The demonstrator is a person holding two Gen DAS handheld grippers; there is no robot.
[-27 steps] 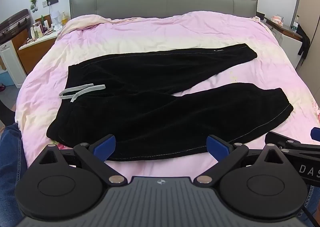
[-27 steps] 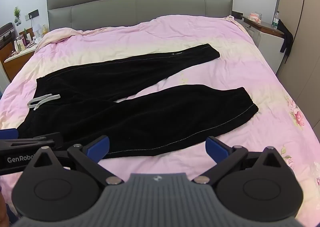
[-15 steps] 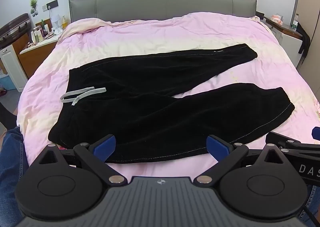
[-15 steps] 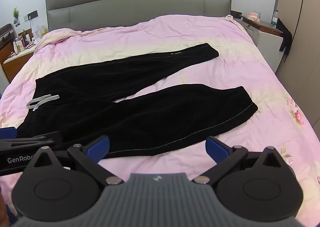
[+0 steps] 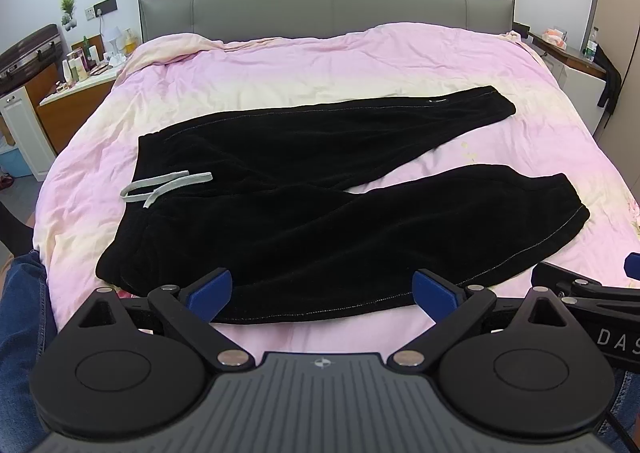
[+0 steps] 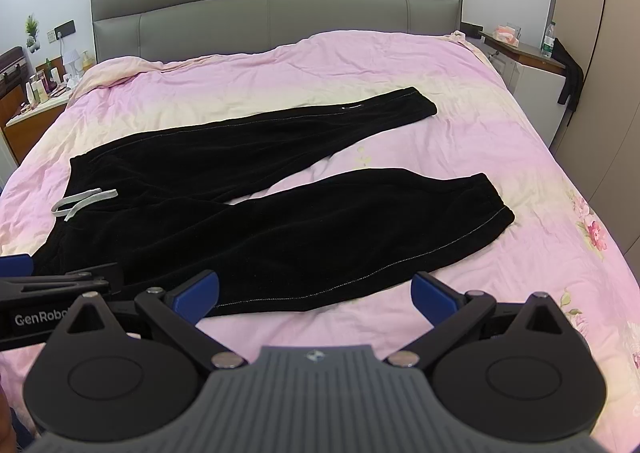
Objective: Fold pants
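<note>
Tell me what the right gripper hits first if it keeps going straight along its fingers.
Probably the near leg of the black pants, lying flat on the pink bedspread; the open right gripper has nothing nearer, though depth is uncertain.

Both views are evenly and brightly lit; the light is soft and diffuse, its source not visible. Shadows are faint. The pants (image 5: 320,189) read as near-solid black with little fabric detail; only seams and slight sheen show. The quilt (image 5: 320,65) is well exposed, with wrinkles sharp. Focus holds across the bed. No motion blur. Fisheye distortion bows the headboard (image 6: 276,1) and bends the walls at the edges. Frame corners are vignetted black, with a thin purple fringe.
</note>
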